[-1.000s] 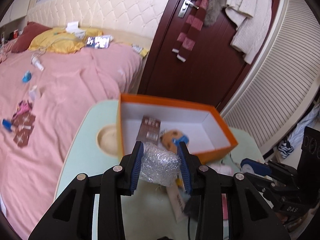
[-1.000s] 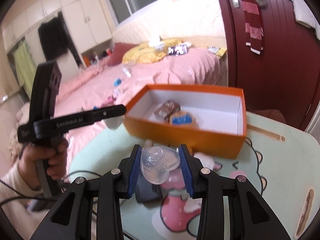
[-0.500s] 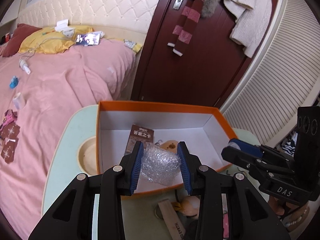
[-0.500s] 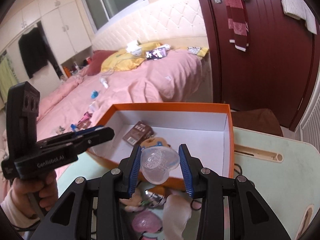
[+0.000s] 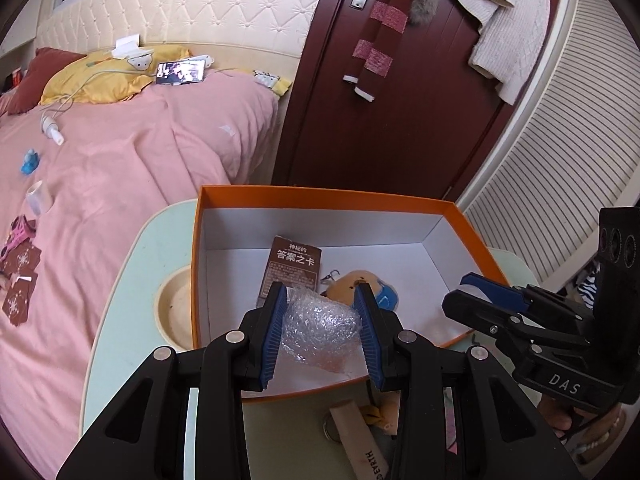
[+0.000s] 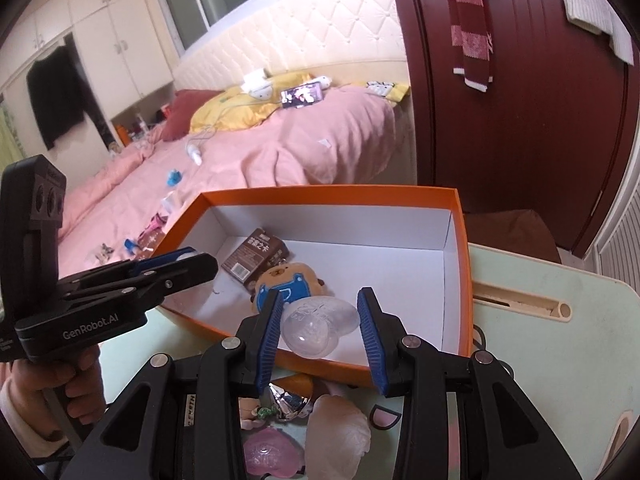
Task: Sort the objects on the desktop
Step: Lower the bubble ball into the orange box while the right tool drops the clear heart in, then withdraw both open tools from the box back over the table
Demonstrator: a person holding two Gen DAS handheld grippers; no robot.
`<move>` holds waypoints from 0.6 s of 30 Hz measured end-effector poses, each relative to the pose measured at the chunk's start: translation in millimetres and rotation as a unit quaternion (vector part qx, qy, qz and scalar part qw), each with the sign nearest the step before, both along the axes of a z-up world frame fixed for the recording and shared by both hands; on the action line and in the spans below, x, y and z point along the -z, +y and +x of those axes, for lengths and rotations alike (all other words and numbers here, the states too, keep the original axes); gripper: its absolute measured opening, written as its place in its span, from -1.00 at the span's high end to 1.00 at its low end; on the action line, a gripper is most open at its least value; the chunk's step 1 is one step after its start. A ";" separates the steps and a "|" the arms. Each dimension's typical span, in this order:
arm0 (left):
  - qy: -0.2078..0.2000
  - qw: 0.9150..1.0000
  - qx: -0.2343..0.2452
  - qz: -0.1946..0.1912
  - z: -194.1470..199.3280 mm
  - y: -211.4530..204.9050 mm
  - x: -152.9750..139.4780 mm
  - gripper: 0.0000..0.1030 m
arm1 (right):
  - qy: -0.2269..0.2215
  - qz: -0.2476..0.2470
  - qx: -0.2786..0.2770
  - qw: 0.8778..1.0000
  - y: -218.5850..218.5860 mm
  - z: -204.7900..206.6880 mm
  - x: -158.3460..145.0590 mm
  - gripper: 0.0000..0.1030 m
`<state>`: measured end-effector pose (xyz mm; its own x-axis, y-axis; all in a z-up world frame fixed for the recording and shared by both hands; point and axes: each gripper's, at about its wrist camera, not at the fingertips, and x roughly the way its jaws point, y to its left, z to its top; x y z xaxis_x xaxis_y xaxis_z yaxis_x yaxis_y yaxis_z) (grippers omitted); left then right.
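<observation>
An orange box with a white inside stands on the pale green table. A brown card pack and a plush bear charm lie inside it. My left gripper is shut on a wad of bubble wrap, held over the box's near part. My right gripper is shut on a clear plastic heart-shaped case, held just above the near wall of the orange box. Each view shows the other gripper at its side: the right gripper and the left gripper.
Small items lie before the box: a pink piece, a whitish shell-shaped piece, a shiny silver trinket and a wooden strip. The table has a round recess and a slot. A pink bed lies left, a dark door behind.
Both grippers moved forward and down from in front of the box to over its near part, each keeping its object. In the last half second they barely moved.
</observation>
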<state>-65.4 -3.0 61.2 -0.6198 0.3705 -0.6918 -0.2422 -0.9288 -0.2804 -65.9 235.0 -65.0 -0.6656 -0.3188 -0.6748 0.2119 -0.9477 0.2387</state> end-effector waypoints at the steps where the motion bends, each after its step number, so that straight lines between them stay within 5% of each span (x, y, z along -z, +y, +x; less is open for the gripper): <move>1: 0.000 1.000 0.000 -0.002 0.4 0.5 0.1 0.28 | 0.000 0.000 0.000 1.000 -0.2 0.0 0.2 0.28; 8: -0.004 1.000 -0.012 0.005 -3.0 -1.8 -1.5 0.18 | 0.001 -0.004 -0.002 1.000 1.9 -1.6 -0.5 0.17; 10: -0.006 1.000 -0.020 0.018 -5.4 -3.9 -4.2 -0.12 | 0.005 -0.008 -0.001 1.000 0.9 -1.4 -3.0 -0.48; 12: -0.002 0.999 -0.035 0.030 -5.8 -6.4 -10.2 -0.51 | 0.011 -0.008 0.004 1.000 -0.4 -0.5 -6.4 -0.51; 18: 0.039 0.997 -0.051 0.035 4.1 -12.3 -34.0 -0.55 | 0.040 -0.001 0.003 0.999 -3.9 7.6 -22.1 -0.52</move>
<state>-61.3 -15.3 95.2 -0.7070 0.3480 -0.6157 -0.1709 -0.9288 -0.3287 -58.3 231.1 -42.8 -0.7197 -0.3153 -0.6186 0.2246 -0.9488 0.2223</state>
